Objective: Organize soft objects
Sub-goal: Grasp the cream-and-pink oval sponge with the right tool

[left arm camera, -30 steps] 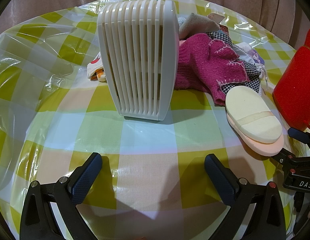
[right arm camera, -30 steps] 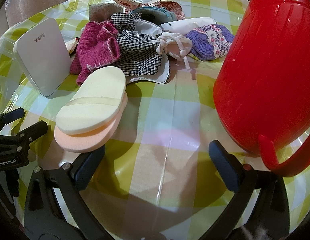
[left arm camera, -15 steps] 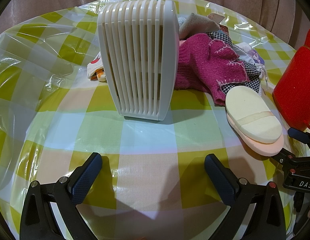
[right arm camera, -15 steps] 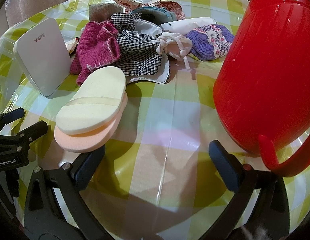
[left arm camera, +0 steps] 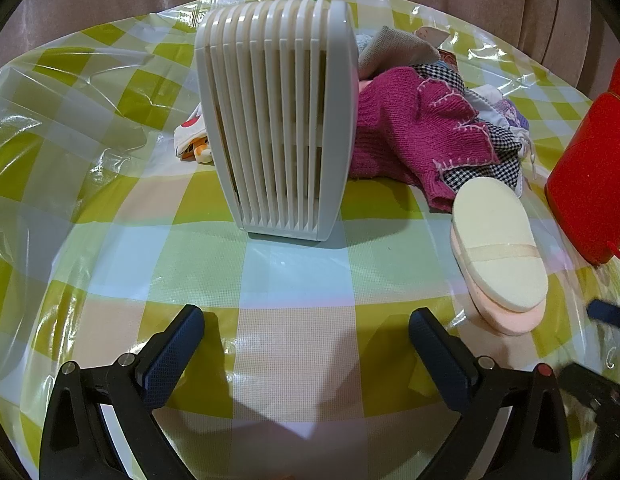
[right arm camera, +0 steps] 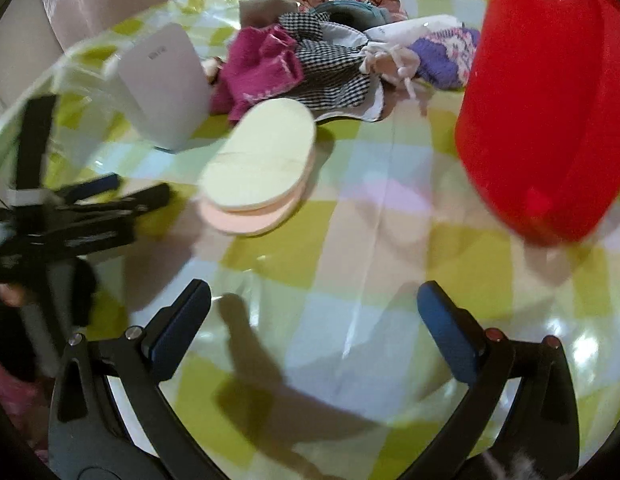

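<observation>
Oval foam sponge pad [left arm camera: 497, 256], cream layer stacked on pink with a thin band across its middle, lies flat on the checked plastic-covered tabletop [left arm camera: 294, 280]. Its long axis runs toward the heap of knitted magenta cloth [left arm camera: 414, 136] and houndstooth fabric [right arm camera: 330, 76]. Left tongs [left arm camera: 306, 332] apart, empty. Right tongs [right arm camera: 314, 308] apart, empty.

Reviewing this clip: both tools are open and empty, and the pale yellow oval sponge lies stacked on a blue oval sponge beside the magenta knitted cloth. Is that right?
One detail is wrong: the sponge underneath is pink, not blue. The right wrist view shows the pale yellow oval sponge stacked on it, beside the magenta knitted cloth. The left tool and right tool are both open and empty.
</observation>
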A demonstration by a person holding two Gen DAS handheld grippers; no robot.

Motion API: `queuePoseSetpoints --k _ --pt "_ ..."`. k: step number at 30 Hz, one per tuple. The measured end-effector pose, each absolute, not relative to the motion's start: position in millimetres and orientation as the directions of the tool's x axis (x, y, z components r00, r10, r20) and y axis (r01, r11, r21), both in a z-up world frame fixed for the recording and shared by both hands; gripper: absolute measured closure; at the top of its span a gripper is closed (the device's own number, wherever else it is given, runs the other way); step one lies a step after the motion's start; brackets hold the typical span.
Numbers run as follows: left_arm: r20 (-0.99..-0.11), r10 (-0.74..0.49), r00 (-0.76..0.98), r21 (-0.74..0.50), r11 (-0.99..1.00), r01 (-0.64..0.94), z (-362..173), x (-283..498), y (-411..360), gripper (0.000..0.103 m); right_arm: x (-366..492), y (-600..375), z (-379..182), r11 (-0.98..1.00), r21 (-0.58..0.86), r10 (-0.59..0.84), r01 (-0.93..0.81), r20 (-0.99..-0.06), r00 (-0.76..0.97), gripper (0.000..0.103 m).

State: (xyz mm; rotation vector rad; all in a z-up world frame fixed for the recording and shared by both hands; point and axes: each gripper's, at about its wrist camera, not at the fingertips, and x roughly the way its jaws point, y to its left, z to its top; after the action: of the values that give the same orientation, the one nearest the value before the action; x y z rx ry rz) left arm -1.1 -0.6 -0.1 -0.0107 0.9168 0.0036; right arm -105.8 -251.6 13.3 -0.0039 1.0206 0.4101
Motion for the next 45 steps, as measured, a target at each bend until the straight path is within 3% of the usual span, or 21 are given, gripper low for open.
queuePoseSetpoints --k 9,14,20,27,28,29,35,45 --pt "-0.846 -0.04 0.531 -0.005 0.998 0.066 3 -21 26 0.0 -72 -240 21 0.898 0.371 0.439 -0.236 -0.797 0.415 0.0" --pt "-0.837 0.002 0.547 -0.021 0.999 -0.037 2 -34 71 0.0 -60 -210 20 0.938 0.269 0.342 -0.221 -0.826 0.447 0.0" --pt "-0.824 0.043 0.566 -0.011 0.996 -0.091 -1 -35 72 0.0 -35 -143 10 0.979 0.037 0.131 -0.2 -0.866 0.482 0.0" --pt "-0.824 0.042 0.566 -0.011 0.996 -0.09 1 -34 72 0.0 -14 -95 3 0.968 -0.026 0.102 -0.25 -0.868 0.486 0.001" --pt "-0.824 0.042 0.565 -0.011 0.996 -0.09 0 -33 72 0.0 -17 -96 4 0.965 -0.026 0.11 -0.262 -0.864 0.492 0.005" --pt "-0.824 0.041 0.565 -0.012 0.996 -0.09 0 -33 72 0.0 -23 -99 8 0.959 -0.022 0.134 -0.284 -0.845 0.517 0.016" --pt "-0.823 0.041 0.566 -0.012 0.996 -0.089 0 -34 72 0.0 -72 -168 23 0.93 0.09 0.286 -0.356 -0.786 0.549 0.016" --pt "-0.848 0.052 0.527 -0.017 0.992 -0.125 2 -39 62 0.0 -112 -267 15 0.965 0.069 0.207 -0.251 -0.791 0.576 0.015"
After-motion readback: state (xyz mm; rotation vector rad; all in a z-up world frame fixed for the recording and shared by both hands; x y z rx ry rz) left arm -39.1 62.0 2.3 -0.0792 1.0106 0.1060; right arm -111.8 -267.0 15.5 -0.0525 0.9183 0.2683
